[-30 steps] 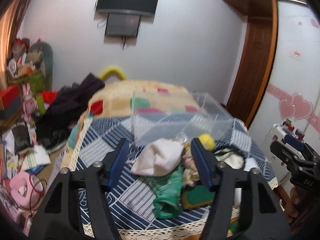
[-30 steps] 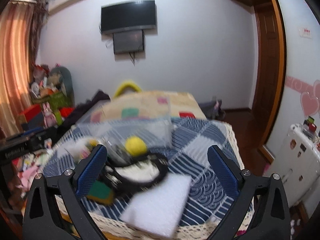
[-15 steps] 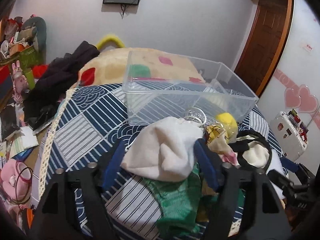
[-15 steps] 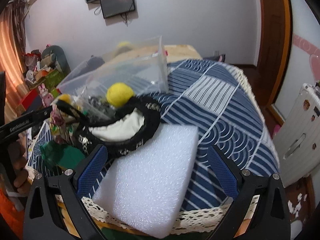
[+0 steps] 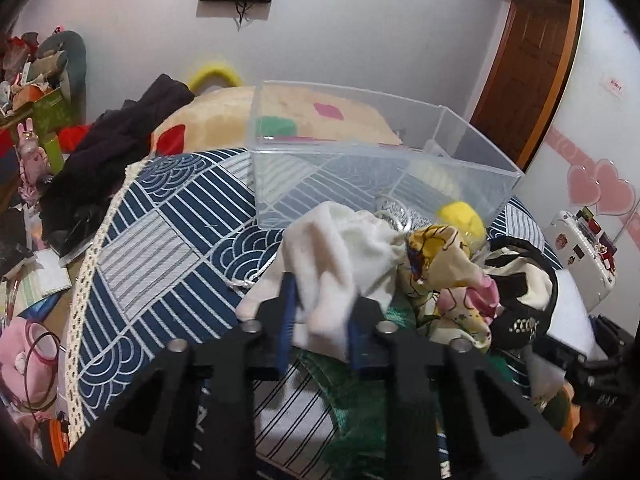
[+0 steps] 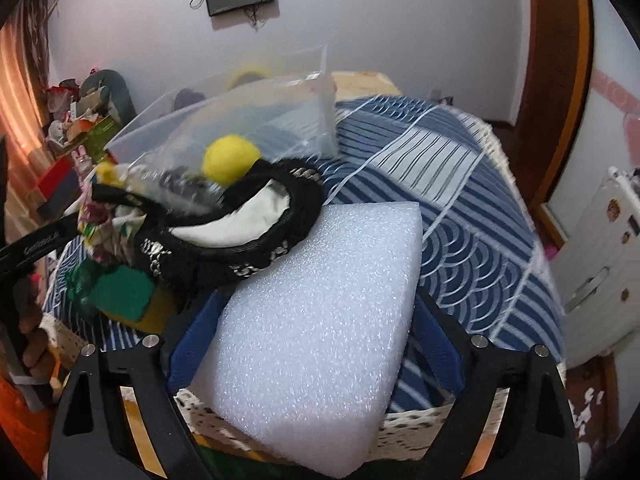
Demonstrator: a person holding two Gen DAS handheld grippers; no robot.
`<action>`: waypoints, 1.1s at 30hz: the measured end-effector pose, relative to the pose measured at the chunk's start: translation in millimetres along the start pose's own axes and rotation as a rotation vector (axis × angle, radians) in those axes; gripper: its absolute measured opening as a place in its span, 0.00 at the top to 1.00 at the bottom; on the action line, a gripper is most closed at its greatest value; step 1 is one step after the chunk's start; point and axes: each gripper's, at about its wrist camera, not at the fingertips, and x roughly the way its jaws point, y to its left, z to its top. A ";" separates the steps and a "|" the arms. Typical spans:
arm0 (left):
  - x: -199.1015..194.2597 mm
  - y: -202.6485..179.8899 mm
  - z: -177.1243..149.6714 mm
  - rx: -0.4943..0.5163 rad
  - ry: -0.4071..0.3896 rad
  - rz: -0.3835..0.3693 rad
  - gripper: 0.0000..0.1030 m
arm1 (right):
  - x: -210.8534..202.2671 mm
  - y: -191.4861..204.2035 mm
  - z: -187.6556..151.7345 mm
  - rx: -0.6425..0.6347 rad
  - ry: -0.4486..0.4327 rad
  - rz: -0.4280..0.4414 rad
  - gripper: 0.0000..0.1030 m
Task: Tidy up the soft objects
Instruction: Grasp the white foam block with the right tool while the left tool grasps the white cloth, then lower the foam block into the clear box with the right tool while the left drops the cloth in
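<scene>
My left gripper [image 5: 320, 312] is shut on a white cloth [image 5: 340, 248] lying at the front of a pile of soft things on the blue patterned tablecloth [image 5: 160, 240]. Behind the cloth stands a clear plastic bin [image 5: 360, 160]. My right gripper [image 6: 316, 320] has its blue fingers [image 6: 192, 344] on both sides of a white foam block [image 6: 320, 320] at the table's front edge, close against it. A black-rimmed white cloth [image 6: 240, 224], a yellow ball [image 6: 230, 158] and a green sponge [image 6: 124, 292] lie left of the foam.
A floral cloth [image 5: 448, 272] and a green knitted cloth [image 5: 356, 392] lie beside the white cloth. A beige cushion [image 5: 224, 120] and dark clothes [image 5: 120, 148] sit beyond the bin. Clutter fills the floor at left [image 5: 28, 240]. A white cabinet [image 6: 600, 272] stands right of the table.
Both grippers moved forward and down to the table. The left closed on the white cloth. The right narrowed around the foam block.
</scene>
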 end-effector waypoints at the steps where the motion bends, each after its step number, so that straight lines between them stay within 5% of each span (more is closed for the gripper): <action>1: -2.2 0.4 0.5 0.004 -0.008 0.005 0.89 | -0.4 -2.4 1.9 0.001 -0.012 -0.009 0.13; 12: -55.5 -1.1 14.9 0.020 -0.159 0.022 0.93 | -31.7 -12.4 32.6 0.018 -0.168 -0.097 0.13; 21: -82.0 -4.4 38.2 0.033 -0.263 0.020 0.93 | -42.7 9.9 75.8 -0.026 -0.307 -0.056 0.13; 33: -88.4 2.6 89.9 -0.008 -0.365 0.030 0.93 | -26.5 41.7 113.6 -0.097 -0.376 0.020 0.13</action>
